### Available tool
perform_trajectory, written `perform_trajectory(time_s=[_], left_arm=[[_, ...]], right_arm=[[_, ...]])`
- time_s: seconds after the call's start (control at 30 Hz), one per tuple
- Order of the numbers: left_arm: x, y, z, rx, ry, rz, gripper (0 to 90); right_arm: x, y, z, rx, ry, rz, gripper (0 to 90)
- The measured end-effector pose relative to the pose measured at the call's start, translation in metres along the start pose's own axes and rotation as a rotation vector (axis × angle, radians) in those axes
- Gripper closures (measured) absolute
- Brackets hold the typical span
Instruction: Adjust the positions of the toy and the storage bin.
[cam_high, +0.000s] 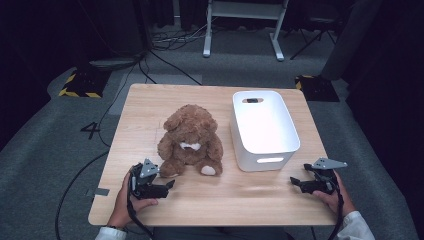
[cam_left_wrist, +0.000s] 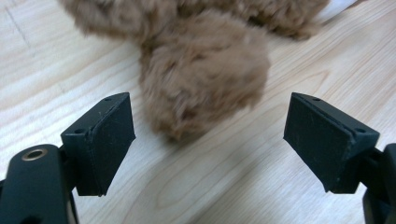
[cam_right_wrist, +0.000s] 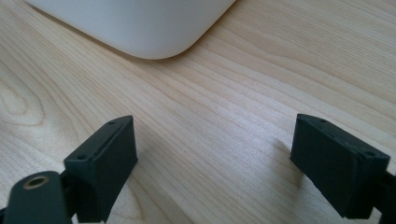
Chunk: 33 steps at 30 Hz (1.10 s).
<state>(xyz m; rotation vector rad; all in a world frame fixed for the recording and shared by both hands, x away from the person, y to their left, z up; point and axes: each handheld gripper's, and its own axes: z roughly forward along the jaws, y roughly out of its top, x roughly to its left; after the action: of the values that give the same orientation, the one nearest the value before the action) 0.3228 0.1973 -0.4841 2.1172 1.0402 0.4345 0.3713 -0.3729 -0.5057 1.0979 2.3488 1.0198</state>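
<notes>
Dark floor surrounds the wooden bench (cam_high: 150, 107), where the teddy bear (cam_high: 190, 141) sits beside the white bin (cam_high: 262, 129). Left gripper (cam_left_wrist: 208, 142) has fingers apart just short of the bear's leg, and it should slide further in before squeezing; right gripper (cam_right_wrist: 212, 170) rests with fingers apart.

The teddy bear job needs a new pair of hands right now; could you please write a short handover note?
Left gripper: open, nothing held, jaws aimed at the teddy bear's near leg, not touching it.
Right gripper: open, nothing held, low over the table near the white bin's front corner.
Things: the bear sits upright mid-table, just left of the bin; no item can be seen inside the bin.
Done: nothing moved yet, as far as it looks.
Left: probably grasp the bear and place it in the bin.
</notes>
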Motion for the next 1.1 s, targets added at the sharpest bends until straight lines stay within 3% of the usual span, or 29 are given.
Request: perform_trajectory(time_s=[0.1,0.27,0.47,0.63,0.77,0.87,1.1], left_arm=[[-0.002,0.004,0.001,-0.006,0.023,0.011,19.3],[0.000,0.006,0.006,-0.005,-0.018,0.014,28.5],[0.004,0.008,0.012,0.004,-0.028,0.003,38.8],[0.005,0.008,0.015,-0.004,-0.070,0.002,45.3],[0.000,0.009,0.018,0.011,-0.078,0.028,49.0],[-0.003,0.012,0.022,0.009,-0.104,0.011,49.6],[-0.023,0.022,0.033,0.014,-0.100,0.035,49.2]], right_arm=[[0.000,0.000,0.000,0.000,0.000,0.000,14.1],[0.000,0.000,0.000,0.000,0.001,-0.001,14.0],[0.000,0.000,0.000,0.000,0.001,-0.001,14.0],[0.000,0.000,0.000,0.000,0.001,-0.002,14.0],[0.000,0.000,0.000,0.000,0.001,-0.002,14.0],[0.000,0.000,0.000,0.000,0.003,-0.001,14.0],[0.000,0.000,0.000,-0.001,0.004,-0.002,14.0]])
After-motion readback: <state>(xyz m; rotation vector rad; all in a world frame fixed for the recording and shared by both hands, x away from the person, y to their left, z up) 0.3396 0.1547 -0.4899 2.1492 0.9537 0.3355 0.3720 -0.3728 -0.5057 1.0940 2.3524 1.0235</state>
